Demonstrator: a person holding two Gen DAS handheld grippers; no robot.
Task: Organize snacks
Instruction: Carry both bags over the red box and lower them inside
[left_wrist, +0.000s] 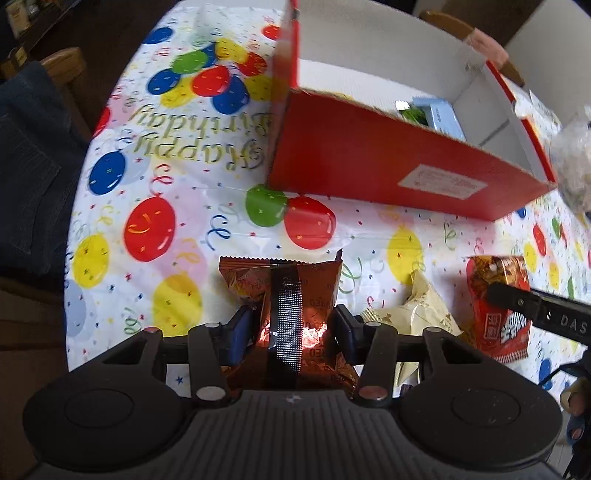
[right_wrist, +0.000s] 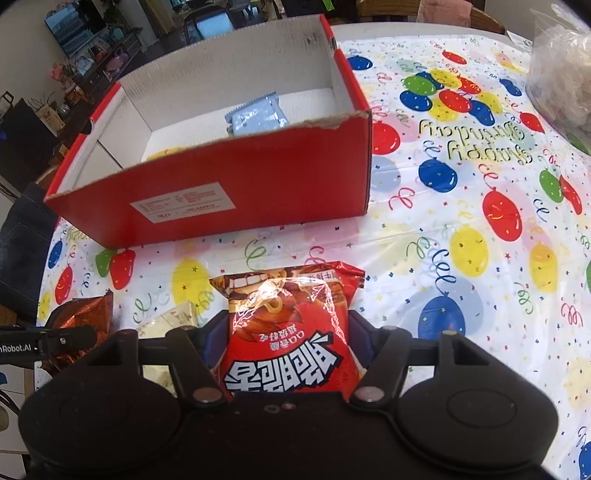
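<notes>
My left gripper (left_wrist: 291, 317) is shut on a shiny brown snack packet (left_wrist: 280, 280), both pads pressing its sides just above the balloon tablecloth (left_wrist: 166, 184). My right gripper (right_wrist: 288, 325) is shut on a red snack packet (right_wrist: 288, 314) with white lettering, gripped by its sides. Behind both stands an open red cardboard box (right_wrist: 240, 184) with a pale blue packet (right_wrist: 258, 114) inside. Between the two grippers, a cream packet (left_wrist: 417, 310) lies on the cloth. In the left wrist view, the red packet (left_wrist: 498, 295) shows at the right with a black finger (left_wrist: 517, 299) across it.
A clear plastic bag (right_wrist: 561, 66) of food sits at the table's far right. A wooden chair draped with denim (left_wrist: 29, 166) stands past the table's left edge. The cloth right of the box (right_wrist: 461, 166) carries nothing. Shelves and furniture fill the room behind.
</notes>
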